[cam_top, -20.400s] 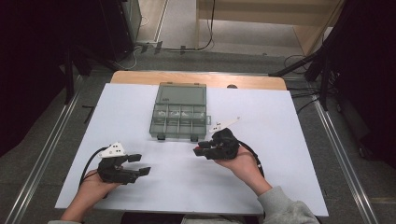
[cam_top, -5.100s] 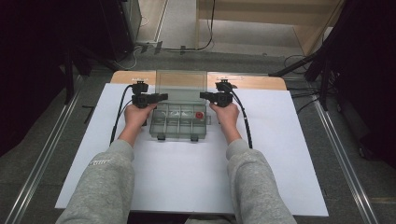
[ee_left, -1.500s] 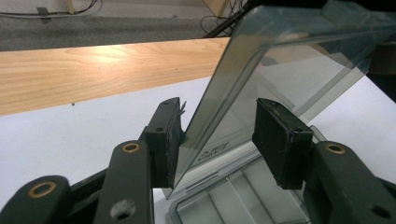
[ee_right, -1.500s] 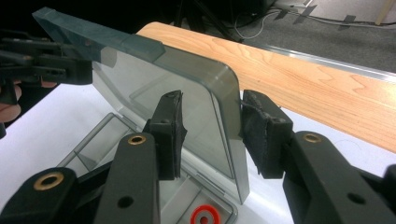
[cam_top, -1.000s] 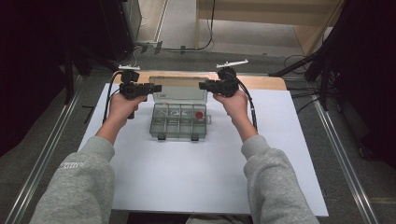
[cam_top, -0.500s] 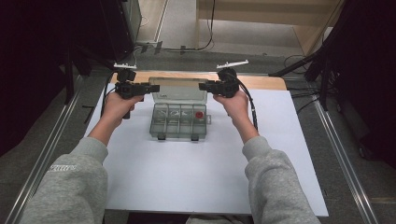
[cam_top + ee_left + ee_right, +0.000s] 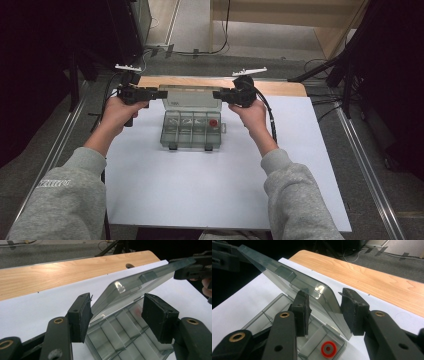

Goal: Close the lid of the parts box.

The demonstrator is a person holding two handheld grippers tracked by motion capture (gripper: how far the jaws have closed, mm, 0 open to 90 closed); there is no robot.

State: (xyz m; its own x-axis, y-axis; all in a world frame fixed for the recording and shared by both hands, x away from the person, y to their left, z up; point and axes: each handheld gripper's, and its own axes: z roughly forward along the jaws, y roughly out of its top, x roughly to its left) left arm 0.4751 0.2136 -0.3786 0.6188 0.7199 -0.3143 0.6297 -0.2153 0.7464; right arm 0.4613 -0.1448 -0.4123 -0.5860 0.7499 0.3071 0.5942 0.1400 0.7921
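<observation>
A clear plastic compartment box (image 7: 190, 131) lies on the white sheet with its lid (image 7: 192, 97) tilted up at the back. A red ring (image 7: 213, 123) lies in its right compartment, also in the right gripper view (image 7: 328, 349). My left gripper (image 7: 161, 93) is at the lid's left corner. Its jaws have just been opening, and in the left gripper view (image 7: 116, 312) the lid corner (image 7: 140, 285) stands between the pads with gaps on both sides. My right gripper (image 7: 216, 94) holds the lid's right corner. In the right gripper view (image 7: 325, 307) the lid edge (image 7: 287, 277) runs between its pads.
The white sheet (image 7: 210, 190) covers a wooden table (image 7: 280, 87) whose bare strip shows behind the box. Metal rails (image 7: 365, 175) run along both sides. Cables lie on the floor (image 7: 200, 50) behind the table.
The left gripper's jaws have spread wider around the lid corner and the left hand has risen slightly. The right gripper and the raised lid have stayed put.
</observation>
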